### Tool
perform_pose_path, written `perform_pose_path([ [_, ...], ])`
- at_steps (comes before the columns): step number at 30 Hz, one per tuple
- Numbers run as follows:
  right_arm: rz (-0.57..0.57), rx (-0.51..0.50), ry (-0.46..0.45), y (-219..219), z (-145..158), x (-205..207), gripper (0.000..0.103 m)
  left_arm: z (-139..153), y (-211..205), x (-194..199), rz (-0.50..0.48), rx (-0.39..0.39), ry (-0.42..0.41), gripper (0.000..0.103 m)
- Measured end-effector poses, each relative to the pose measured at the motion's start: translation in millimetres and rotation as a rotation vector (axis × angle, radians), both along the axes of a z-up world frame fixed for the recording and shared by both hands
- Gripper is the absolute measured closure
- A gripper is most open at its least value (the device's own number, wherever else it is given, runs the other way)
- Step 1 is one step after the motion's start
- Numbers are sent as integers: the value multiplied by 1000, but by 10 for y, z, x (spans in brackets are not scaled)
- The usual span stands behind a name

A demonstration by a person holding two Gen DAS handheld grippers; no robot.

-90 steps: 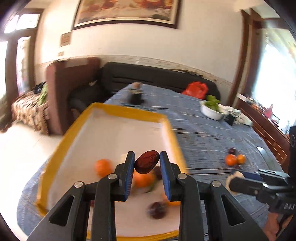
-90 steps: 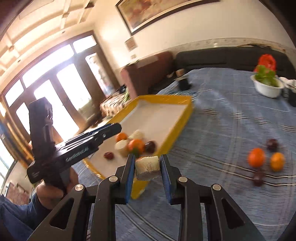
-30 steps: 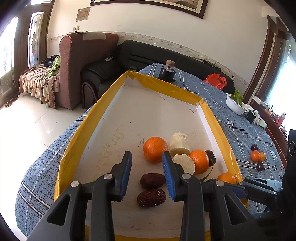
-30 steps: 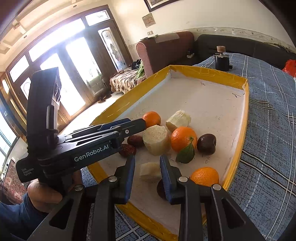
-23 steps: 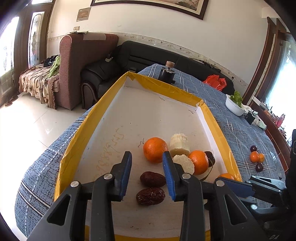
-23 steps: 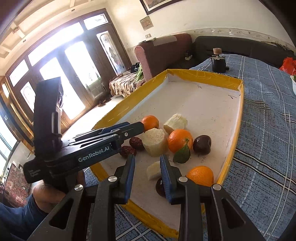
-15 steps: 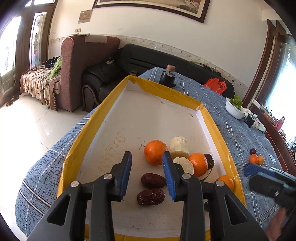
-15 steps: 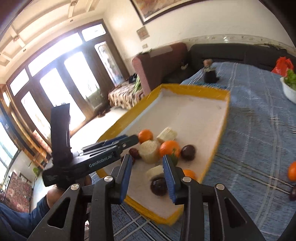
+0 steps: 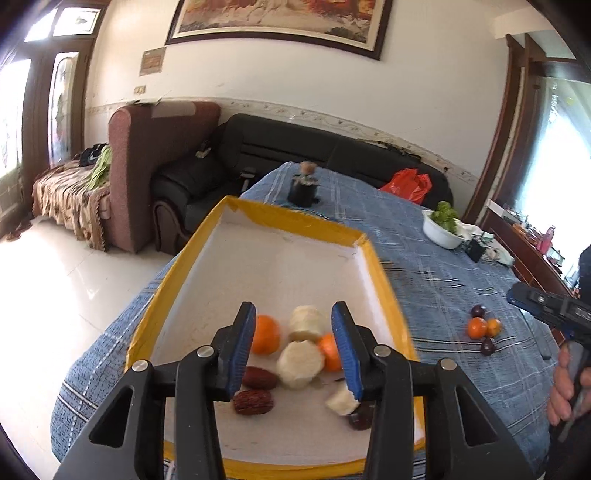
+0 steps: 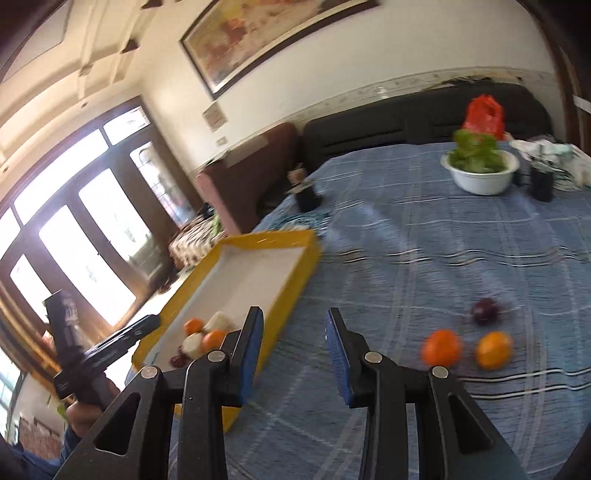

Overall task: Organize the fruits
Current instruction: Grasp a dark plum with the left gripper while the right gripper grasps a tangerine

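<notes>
With the left tongs (image 9: 293,347) empty and opening over the tray (image 9: 384,280), the right tongs (image 10: 293,352), spread and empty, faced an orange (image 10: 441,347) loose on the counter (image 10: 424,236): light, firm, likely to roll, best pinched across its middle.

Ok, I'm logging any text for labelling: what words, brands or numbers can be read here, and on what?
No text here can be read.
Wall plaque beside the painting: too small.
Lettering on the side of the left gripper, whose jaws are opening with nothing between them: blurred.
Marking on the right gripper: too small.
</notes>
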State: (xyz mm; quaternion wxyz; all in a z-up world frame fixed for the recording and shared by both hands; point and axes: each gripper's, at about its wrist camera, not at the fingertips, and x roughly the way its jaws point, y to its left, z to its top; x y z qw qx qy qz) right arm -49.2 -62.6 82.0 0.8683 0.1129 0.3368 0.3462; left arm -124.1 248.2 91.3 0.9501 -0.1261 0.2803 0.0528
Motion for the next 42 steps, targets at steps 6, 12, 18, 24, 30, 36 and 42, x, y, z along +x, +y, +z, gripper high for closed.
perform_pose_path([
  [6, -158, -6, 67, -757, -113, 309, 63, 217, -594, 169, -166, 7, 13, 58],
  [12, -195, 145, 232, -1272, -571, 510, 61, 155, -1440, 514, -368, 22, 94, 58],
  [18, -204, 215, 268, -1395, -624, 509, 61, -219, -2309, 846, -514, 108, 191, 58],
  [24, -219, 247, 246, -1505, -566, 448, 61, -499, -2727, 1111, -574, 140, 275, 59],
  [30, -205, 246, 239, -1474, -563, 433, 61, -614, -2866, 1227, -548, 175, 294, 66],
  [36, -194, 226, 232, -1410, -558, 442, 61, -743, -2906, 1315, -530, 166, 310, 75],
  [42, -187, 180, 235, -1322, -601, 456, 61, -769, -2851, 1316, -536, 117, 298, 76],
])
